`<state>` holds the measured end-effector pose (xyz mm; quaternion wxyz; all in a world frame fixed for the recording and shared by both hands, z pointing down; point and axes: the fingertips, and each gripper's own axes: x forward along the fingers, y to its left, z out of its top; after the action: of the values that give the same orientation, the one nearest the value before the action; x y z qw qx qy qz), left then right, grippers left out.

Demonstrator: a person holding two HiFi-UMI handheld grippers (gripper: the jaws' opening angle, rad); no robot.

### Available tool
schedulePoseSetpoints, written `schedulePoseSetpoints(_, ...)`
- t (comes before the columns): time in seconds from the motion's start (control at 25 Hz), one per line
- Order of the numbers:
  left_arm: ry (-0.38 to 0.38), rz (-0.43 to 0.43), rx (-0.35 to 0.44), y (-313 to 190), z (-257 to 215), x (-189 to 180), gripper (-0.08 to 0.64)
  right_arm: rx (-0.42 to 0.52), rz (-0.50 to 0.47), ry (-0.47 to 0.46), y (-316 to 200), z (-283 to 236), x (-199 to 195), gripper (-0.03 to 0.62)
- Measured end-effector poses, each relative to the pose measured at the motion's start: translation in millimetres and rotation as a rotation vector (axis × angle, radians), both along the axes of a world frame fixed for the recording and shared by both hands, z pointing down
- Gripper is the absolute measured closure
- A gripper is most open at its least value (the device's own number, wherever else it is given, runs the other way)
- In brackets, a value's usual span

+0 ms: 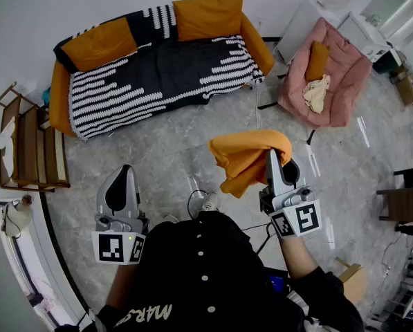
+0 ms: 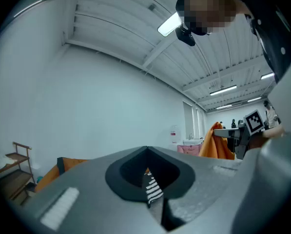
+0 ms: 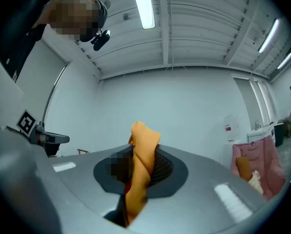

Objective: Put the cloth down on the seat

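Two tongs show: the right tongs [image 1: 274, 161] are clamped on one orange cloth [image 1: 242, 156], which hangs in the air over the floor, well apart from the striped sofa [image 1: 158, 75] with its two orange cushions [image 1: 207, 16]. The left tongs [image 1: 126, 175] are closed together, empty.

From above, the orange cloth [image 1: 248, 159] drapes over the tips of my right tongs [image 1: 273, 156] and hides them. Looking along my left tongs [image 1: 126, 173], their own body hides the sofa [image 2: 153, 190] but for a striped sliver and an orange corner.
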<state>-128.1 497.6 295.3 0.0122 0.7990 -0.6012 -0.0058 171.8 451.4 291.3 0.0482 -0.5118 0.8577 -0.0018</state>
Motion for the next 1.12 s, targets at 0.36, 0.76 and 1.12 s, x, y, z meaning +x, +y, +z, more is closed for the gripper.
schedulePoseSetpoints(0.36,-0.005,-0.001,-0.009,-0.4,0.5,5.4,0.560,0.003,-0.018,0.002,-0.2,-0.2,-0.1,0.531)
schedulePoseSetpoints(0.76,-0.019,-0.022,-0.024,-9.5,5.8,23.6,0.560,0.022,-0.057,-0.010,-12.7,2.4,10.4,0.529)
schedulePoseSetpoints(1.12,-0.006,-0.085,-0.035,-24.7,11.6,54.7,0.560,0.010,-0.097,-0.002,-35.4,14.6,41.0,0.529)
